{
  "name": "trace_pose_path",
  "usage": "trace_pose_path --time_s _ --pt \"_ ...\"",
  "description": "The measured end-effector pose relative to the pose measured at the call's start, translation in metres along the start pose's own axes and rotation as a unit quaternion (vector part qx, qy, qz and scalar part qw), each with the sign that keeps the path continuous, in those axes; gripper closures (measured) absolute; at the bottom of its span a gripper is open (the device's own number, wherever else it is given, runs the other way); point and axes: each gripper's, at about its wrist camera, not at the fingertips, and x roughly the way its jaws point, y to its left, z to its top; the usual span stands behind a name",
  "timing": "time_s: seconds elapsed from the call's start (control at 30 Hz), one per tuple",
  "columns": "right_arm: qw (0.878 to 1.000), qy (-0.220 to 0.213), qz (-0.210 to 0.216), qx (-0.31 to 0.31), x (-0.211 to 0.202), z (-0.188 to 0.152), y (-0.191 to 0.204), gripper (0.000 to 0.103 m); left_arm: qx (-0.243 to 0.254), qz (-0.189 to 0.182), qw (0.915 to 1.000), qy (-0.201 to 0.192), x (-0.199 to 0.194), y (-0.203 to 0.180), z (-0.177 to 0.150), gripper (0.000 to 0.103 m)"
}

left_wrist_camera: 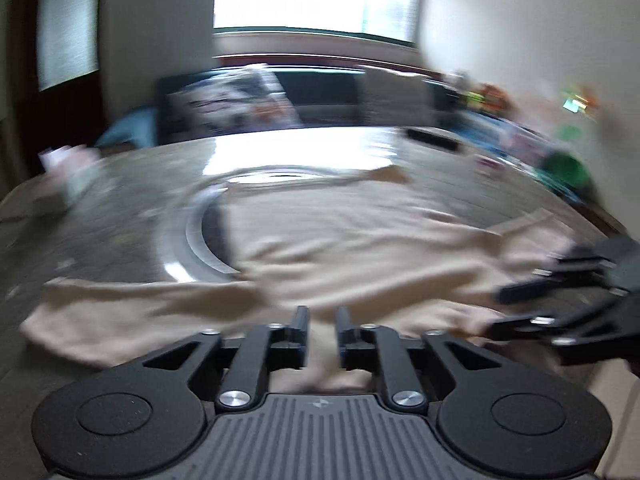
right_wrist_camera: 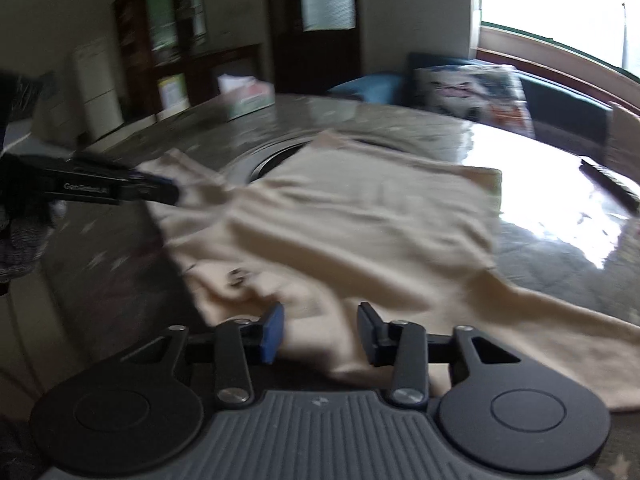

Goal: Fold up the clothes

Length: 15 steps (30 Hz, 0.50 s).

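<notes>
Two hand-held grippers are seen working on one cream garment that lies spread, rumpled and partly doubled over, across a glossy grey desk. Both views are blurred, so fine detail is lost.

From the left wrist view, the left hand-held gripper is seen with its fingers narrowly apart and cloth showing in the gap; whether that cloth is pinched cannot be told. In the right wrist view the same tool is seen reaching in from the side, its tip at the garment's far corner, where the fabric is bunched as if gathered.

The right hand-held gripper is held with its blue-padded fingers apart, low over the near edge of the garment, cloth lying between and beneath them. It is judged to be placed there so that an edge can be caught or let go; the pictures fit either.

A tissue box is set at the desk's far side, well apart from the cloth.
</notes>
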Motion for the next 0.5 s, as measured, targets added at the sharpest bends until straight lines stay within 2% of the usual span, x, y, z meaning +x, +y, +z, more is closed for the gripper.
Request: trace_pose_path --time_s 0.03,0.07,0.1,0.17,0.23,0.33,0.4,0.5 --pt "1.000 0.003 0.003 -0.008 0.002 -0.001 0.008 0.070 0.014 -0.012 0.9998 -0.001 0.000 -0.008 -0.001 0.069" --pt "1.000 0.006 0.002 -0.013 0.003 -0.003 0.012 0.080 0.028 -0.023 0.9993 -0.001 0.001 -0.016 -0.001 0.065" --pt "1.000 0.008 0.001 -0.019 0.004 -0.005 0.016 0.082 0.039 -0.029 0.9988 0.002 0.003 -0.024 -0.002 0.065" --pt "1.000 0.011 -0.002 -0.020 0.002 -0.007 0.018 0.095 0.058 -0.037 0.9976 0.008 0.009 -0.035 -0.003 0.065" --pt "1.000 0.010 -0.006 -0.021 0.000 -0.009 0.020 0.098 0.072 -0.043 0.9963 0.019 0.017 -0.041 -0.006 0.068" --pt "1.000 0.006 -0.009 -0.025 -0.005 -0.008 0.020 0.101 0.082 -0.051 0.9948 0.032 0.021 -0.043 -0.012 0.086" --pt "1.000 0.008 -0.006 -0.027 -0.008 -0.010 0.020 0.101 0.089 -0.056 0.9936 0.040 0.022 -0.044 -0.017 0.093" --pt "0.999 0.022 -0.001 -0.032 -0.006 -0.015 0.020 0.101 0.100 -0.063 0.9916 0.052 0.023 -0.046 -0.023 0.094"
